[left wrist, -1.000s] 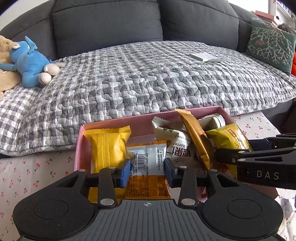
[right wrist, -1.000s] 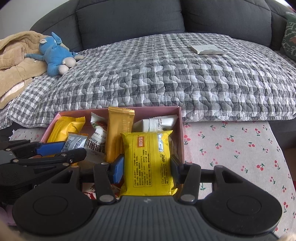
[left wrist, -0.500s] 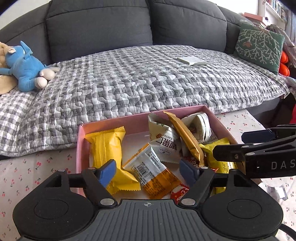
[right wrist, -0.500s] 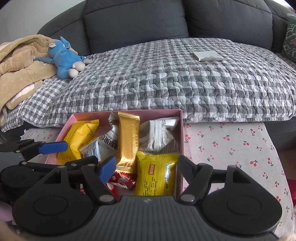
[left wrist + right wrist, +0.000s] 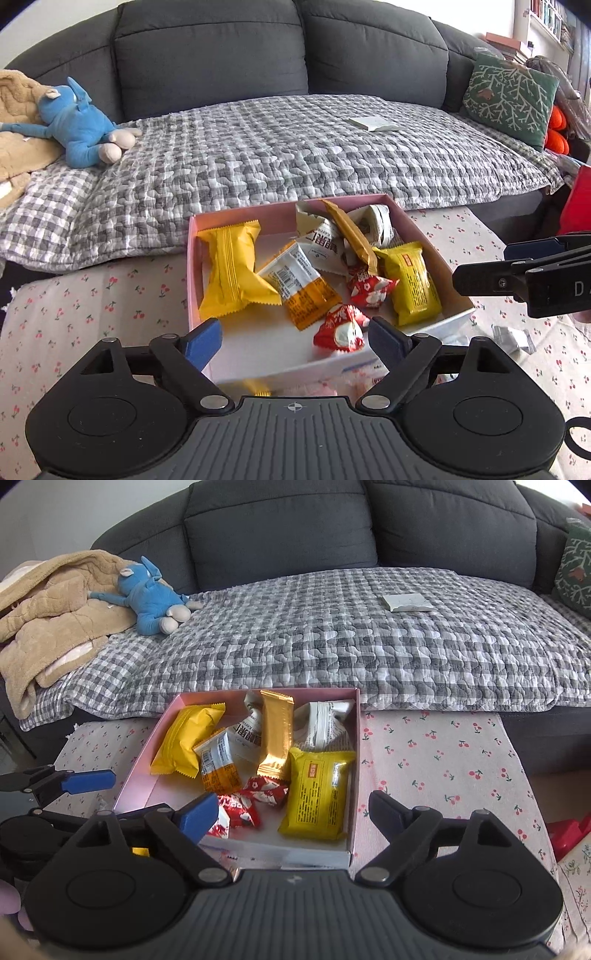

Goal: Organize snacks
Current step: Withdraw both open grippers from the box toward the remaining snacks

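Observation:
A pink box (image 5: 417, 229) (image 5: 147, 753) sits on the cherry-print table (image 5: 92, 306) and holds several snack packets. Among them are a yellow pouch (image 5: 229, 273) (image 5: 184, 742), a white-and-orange packet (image 5: 299, 284) (image 5: 218, 764), a gold bar (image 5: 351, 232) (image 5: 275, 738), a yellow packet (image 5: 410, 280) (image 5: 317, 790) and red candies (image 5: 341, 332) (image 5: 258, 794). My left gripper (image 5: 295, 339) is open and empty in front of the box. My right gripper (image 5: 293, 812) is open and empty above the box's near edge. The right gripper also shows in the left wrist view (image 5: 517, 273).
A grey sofa with a checked quilt (image 5: 295, 155) stands behind the table. On it lie a blue plush toy (image 5: 81, 125), a tan blanket (image 5: 48, 609), a white packet (image 5: 406, 602) and a green cushion (image 5: 509, 96). A silver wrapper (image 5: 513, 338) lies right of the box.
Both grippers opened, let go of their packets into the box, and pulled back toward me. The white-and-orange packet and the yellow packet now lie in the box.

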The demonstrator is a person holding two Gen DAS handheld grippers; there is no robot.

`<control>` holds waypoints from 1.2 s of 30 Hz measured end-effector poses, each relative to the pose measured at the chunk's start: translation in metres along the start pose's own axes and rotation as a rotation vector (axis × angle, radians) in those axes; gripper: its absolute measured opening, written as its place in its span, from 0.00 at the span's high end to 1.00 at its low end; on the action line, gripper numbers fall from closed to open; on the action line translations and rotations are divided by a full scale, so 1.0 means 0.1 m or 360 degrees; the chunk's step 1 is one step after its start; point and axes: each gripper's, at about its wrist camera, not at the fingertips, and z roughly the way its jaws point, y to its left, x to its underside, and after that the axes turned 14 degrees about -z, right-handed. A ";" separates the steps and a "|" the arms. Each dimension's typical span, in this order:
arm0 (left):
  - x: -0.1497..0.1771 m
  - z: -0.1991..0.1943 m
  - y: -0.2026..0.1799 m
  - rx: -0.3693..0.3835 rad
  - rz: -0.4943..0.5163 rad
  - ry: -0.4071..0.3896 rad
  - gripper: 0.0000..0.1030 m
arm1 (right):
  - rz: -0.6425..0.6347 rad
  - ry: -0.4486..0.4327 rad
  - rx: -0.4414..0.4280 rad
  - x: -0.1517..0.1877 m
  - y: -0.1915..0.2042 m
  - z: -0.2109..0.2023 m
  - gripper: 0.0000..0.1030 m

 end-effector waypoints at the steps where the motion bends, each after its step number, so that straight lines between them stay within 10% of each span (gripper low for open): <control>1: 0.04 -0.04 0.01 -0.0005 -0.0003 0.0005 0.14 | -0.0004 0.0005 -0.0004 0.02 0.02 -0.02 0.14; 36: 1.14 -0.40 0.51 -0.0131 -0.0155 0.0118 0.03 | -0.0226 0.0183 -0.0064 0.96 0.48 -0.13 0.01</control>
